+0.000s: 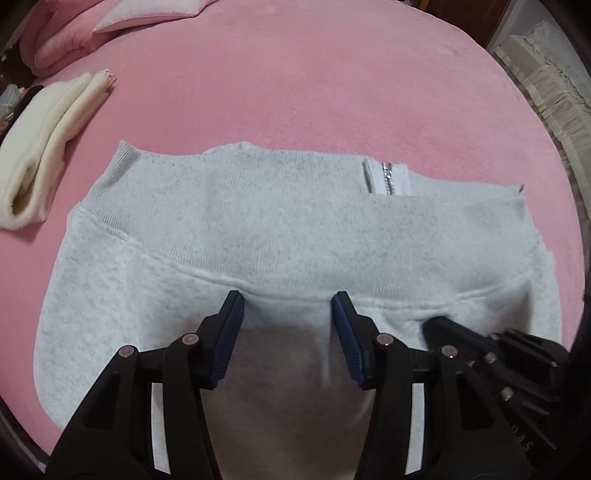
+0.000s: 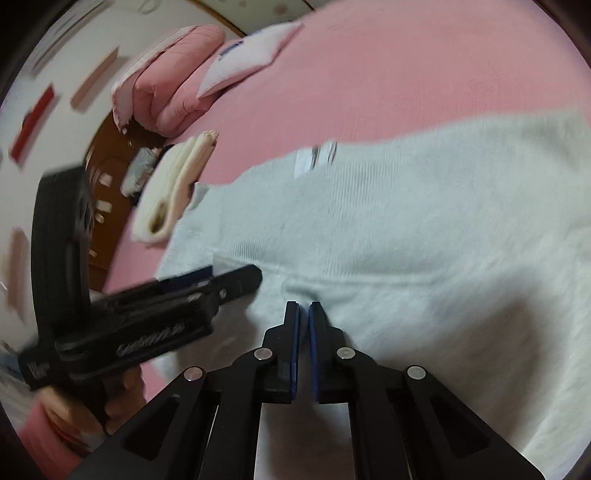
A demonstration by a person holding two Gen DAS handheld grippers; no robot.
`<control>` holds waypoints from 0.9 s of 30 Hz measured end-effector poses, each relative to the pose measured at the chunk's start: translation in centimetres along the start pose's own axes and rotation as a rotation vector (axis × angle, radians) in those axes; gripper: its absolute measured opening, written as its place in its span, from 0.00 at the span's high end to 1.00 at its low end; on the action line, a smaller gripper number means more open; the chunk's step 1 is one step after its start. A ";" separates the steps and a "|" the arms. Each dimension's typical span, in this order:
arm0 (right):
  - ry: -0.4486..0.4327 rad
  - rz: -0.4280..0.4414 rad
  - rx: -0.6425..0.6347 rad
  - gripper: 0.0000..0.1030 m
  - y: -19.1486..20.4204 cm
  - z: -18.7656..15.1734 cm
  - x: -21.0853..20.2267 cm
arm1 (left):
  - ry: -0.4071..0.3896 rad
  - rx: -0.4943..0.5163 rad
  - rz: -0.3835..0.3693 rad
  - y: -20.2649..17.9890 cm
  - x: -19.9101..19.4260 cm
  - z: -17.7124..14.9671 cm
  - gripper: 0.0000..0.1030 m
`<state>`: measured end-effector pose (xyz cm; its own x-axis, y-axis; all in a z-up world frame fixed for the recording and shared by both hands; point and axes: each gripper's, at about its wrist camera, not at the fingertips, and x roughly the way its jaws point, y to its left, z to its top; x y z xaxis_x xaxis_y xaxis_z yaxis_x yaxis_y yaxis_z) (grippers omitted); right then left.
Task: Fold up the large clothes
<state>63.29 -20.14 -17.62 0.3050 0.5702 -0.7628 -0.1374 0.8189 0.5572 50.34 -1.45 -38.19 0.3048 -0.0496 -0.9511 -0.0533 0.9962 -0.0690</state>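
Observation:
A light grey sweatshirt [image 1: 258, 221] lies folded on the pink bed, with a ribbed band and a short zipper [image 1: 388, 177] at its far edge. My left gripper [image 1: 288, 301] is open, its jaws wide apart and resting on the grey fabric just below the ribbed seam. My right gripper [image 2: 303, 308] is shut on a thin pinch of the same sweatshirt [image 2: 406, 240] near the seam. The right gripper's body [image 1: 491, 354] shows close beside the left one. The left gripper [image 2: 221, 284] shows at the left of the right wrist view. That view is motion-blurred.
A folded cream garment [image 1: 44, 147] lies left of the sweatshirt, also in the right wrist view [image 2: 173, 184]. Pink bedding [image 1: 62, 33] and a pillow [image 2: 251, 55] sit at the far left. The pink bed surface [image 1: 332, 74] stretches beyond. The bed's fringed edge [image 1: 546, 85] runs at right.

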 end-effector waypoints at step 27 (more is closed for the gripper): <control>-0.263 -0.150 0.221 1.00 -20.2 -9.8 -15.7 | -0.201 -0.248 -0.122 12.7 -6.7 -4.1 0.54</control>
<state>52.02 -44.95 -20.10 0.5422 0.3849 -0.7469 0.1253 0.8420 0.5248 43.69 11.23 -33.99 0.5036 -0.1275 -0.8545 -0.2268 0.9348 -0.2732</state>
